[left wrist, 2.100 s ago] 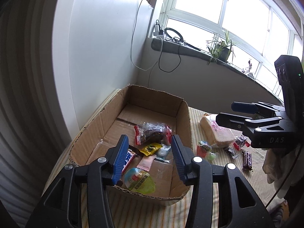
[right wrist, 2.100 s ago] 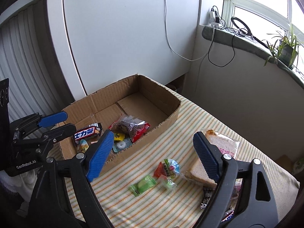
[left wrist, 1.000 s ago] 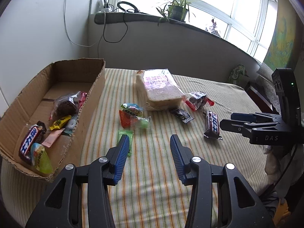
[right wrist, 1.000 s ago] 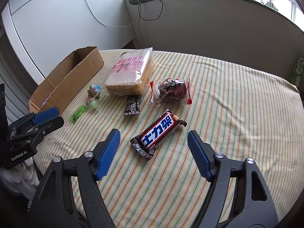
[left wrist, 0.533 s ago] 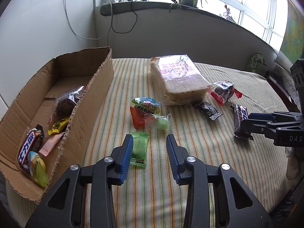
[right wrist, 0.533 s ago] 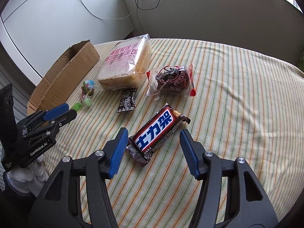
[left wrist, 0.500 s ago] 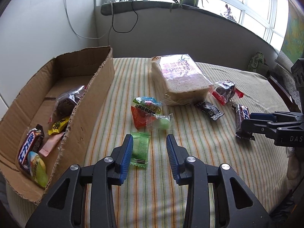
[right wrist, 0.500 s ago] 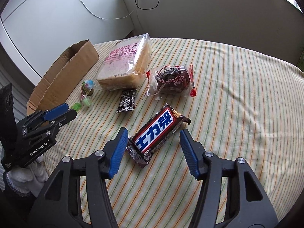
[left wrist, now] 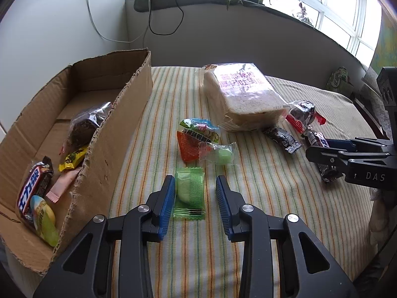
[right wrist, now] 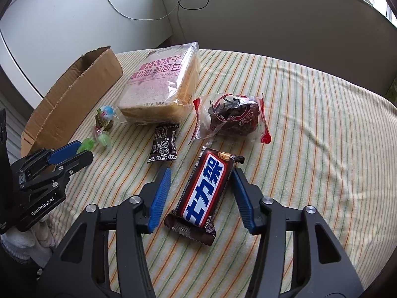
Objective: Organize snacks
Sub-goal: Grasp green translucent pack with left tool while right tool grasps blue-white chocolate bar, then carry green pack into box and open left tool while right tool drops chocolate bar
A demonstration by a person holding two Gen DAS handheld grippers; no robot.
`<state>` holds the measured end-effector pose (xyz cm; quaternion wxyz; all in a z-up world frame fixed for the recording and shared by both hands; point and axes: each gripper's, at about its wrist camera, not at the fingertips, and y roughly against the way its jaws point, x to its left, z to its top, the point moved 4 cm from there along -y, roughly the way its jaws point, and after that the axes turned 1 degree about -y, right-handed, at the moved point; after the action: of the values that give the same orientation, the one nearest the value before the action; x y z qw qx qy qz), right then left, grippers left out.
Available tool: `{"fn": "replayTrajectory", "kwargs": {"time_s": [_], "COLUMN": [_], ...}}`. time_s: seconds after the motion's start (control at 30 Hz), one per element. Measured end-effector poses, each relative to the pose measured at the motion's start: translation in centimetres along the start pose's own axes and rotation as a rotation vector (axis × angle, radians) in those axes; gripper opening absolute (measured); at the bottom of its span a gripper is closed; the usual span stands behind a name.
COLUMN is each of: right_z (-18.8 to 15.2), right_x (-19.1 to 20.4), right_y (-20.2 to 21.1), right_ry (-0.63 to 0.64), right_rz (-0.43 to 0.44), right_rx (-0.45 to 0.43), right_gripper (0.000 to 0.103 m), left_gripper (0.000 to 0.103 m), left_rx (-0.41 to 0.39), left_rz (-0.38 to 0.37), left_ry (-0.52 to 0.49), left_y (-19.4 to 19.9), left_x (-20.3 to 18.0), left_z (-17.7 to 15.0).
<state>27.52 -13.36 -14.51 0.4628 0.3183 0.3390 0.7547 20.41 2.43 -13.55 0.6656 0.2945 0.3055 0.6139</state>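
Both grippers have dropped in closer since half a second ago, each now straddling its own snack. Left gripper (left wrist: 194, 198) has its fingers parted around the green sachet (left wrist: 189, 193), which lies flat on the striped surface (left wrist: 153, 129), the left pad touching or nearly touching its edge. No squeeze yet. Over on the other side, the right gripper (right wrist: 201, 196) frames the chocolate bar (right wrist: 204, 196) lengthwise, fingers spread, the right one against the wrapper's far end, so a close would pinch it across the width. Just beyond sit the small black packet (right wrist: 163, 144) and the wrapped dark cake (right wrist: 232, 118), then the bread loaf (right wrist: 161, 87). Farther left, the cardboard box (left wrist: 116, 134) waits just beside the sachet, already holding several snacks: likely the drop-off for both.
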Motion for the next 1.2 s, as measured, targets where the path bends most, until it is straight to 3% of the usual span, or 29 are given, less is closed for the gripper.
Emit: {"fn": "replayTrajectory", "kwargs": {"time_s": [0.13,0.23,0.63,1.2], "right_z": [0.2,0.3,-1.0,-1.5], "right_x": [0.4,0.4,-0.6,2.4], "right_y": [-0.4,-0.5,1.1,6.5], "right_ry": [0.043,0.05,0.035,0.08], "right_rz": [-0.051,-0.059,-0.019,-0.019], "right_rx": [-0.002,-0.001,-0.013,-0.087], "right_gripper": [0.038,0.03,0.03,0.03], "left_gripper": [0.021,0.02,0.019,0.019], "left_rx": [-0.002,-0.003,-0.05,-0.158], "left_rz": [-0.004,-0.011,-0.025,-0.063], "left_ry": [-0.011,-0.003,-0.002,0.04], "left_y": [-0.1,-0.1,2.0,7.3], "left_x": [-0.2,-0.2,-0.7,0.1], "left_z": [0.0,0.1,-0.1,0.3]}}
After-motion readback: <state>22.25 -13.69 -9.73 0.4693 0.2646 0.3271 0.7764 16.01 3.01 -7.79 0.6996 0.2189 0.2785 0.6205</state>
